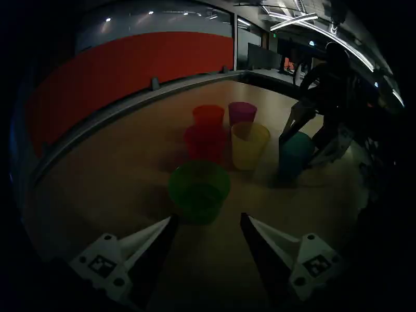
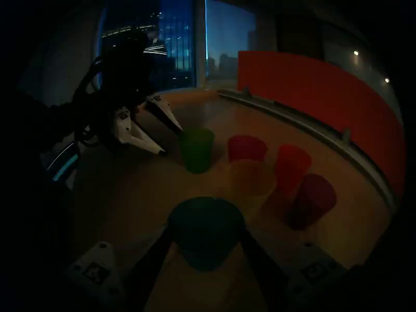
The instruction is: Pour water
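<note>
A green cup (image 1: 199,190) stands on the wooden table just beyond my left gripper (image 1: 209,218). That gripper is open, its tips on either side of the cup's base and apart from it. In the right gripper view the same green cup (image 2: 197,150) sits just right of the left gripper (image 2: 172,141). A teal cup (image 2: 207,231) sits between the fingers of my right gripper (image 2: 206,234), which close against both its sides. In the left gripper view the teal cup (image 1: 295,153) rests on the table inside the right gripper (image 1: 299,151). The light is too dim to see any water.
A yellow cup (image 1: 249,145), a red cup (image 1: 205,143), an orange-red cup (image 1: 208,115) and a purple cup (image 1: 242,112) cluster behind the green one. A red wall panel (image 1: 130,73) and a ledge run along the table's far edge. A person (image 1: 333,78) holds the right gripper.
</note>
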